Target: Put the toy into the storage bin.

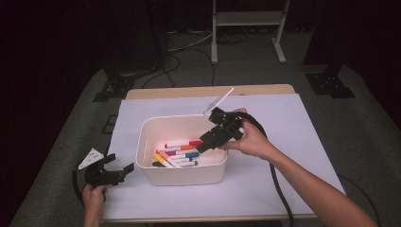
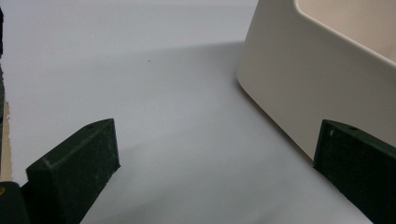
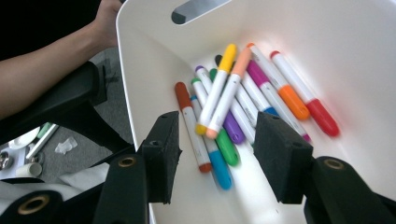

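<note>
A white bin [image 1: 182,172] stands on the paper-covered table. Several coloured markers [image 1: 177,153] lie loose on its bottom. My right gripper [image 1: 203,144] hangs over the bin's right side, tilted down into it. In the right gripper view its jaws [image 3: 217,135] stand open with nothing between them, and the markers [image 3: 243,98] lie below against the bin wall [image 3: 355,56]. My left gripper [image 1: 120,165] rests low on the table just left of the bin. It is open [image 2: 219,140] and empty, with the bin's corner [image 2: 317,79] close beside its right jaw.
A white sheet [image 1: 283,142] covers most of the wooden table [image 1: 208,91]. Free sheet lies right of and behind the bin. Beyond the table are grey floor, cables [image 1: 189,52] and a metal frame [image 1: 246,28]. The person's other forearm [image 3: 46,70] appears past the bin.
</note>
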The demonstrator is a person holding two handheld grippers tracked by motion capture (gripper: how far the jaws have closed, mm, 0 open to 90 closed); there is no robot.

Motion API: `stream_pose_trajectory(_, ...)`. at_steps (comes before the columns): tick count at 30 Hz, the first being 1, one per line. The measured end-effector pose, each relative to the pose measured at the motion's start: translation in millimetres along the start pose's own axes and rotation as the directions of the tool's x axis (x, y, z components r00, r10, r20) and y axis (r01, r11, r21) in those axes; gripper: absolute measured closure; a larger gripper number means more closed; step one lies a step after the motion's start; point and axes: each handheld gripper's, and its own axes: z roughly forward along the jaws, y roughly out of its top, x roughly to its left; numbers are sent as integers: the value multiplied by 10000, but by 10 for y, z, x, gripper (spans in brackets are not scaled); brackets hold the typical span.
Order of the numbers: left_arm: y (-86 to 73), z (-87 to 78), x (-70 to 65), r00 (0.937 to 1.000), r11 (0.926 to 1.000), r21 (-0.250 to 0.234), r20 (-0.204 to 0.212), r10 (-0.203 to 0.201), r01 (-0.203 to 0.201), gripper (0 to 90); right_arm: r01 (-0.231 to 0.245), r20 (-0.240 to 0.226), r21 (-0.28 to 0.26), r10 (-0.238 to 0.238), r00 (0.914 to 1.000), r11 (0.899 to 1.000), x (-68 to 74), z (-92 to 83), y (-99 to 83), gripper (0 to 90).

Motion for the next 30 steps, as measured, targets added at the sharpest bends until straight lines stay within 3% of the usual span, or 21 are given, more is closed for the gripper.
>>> stream_pose_trajectory(9,-1,-3,-1,10000,10000,-8,-35,44,-44,0,-494,413,-766,527,9978,9958,-120,-364,-329,485)
stream_pose_trajectory(18,-1,-2,-4,10000,10000,-22,-43,36,-36,0,-1107,794,-1441,1230,9892,9834,-257,-648,-799,473)
stream_pose_trajectory(24,-2,-1,-1,10000,10000,-42,-38,35,-35,0,-1769,1027,-1783,1971,9750,9680,-390,-740,-1206,462)
stream_pose_trajectory(30,-5,-4,-5,10000,10000,-75,-77,56,-56,0,-2480,1241,-2045,2764,9530,9469,-494,-778,-1634,453)
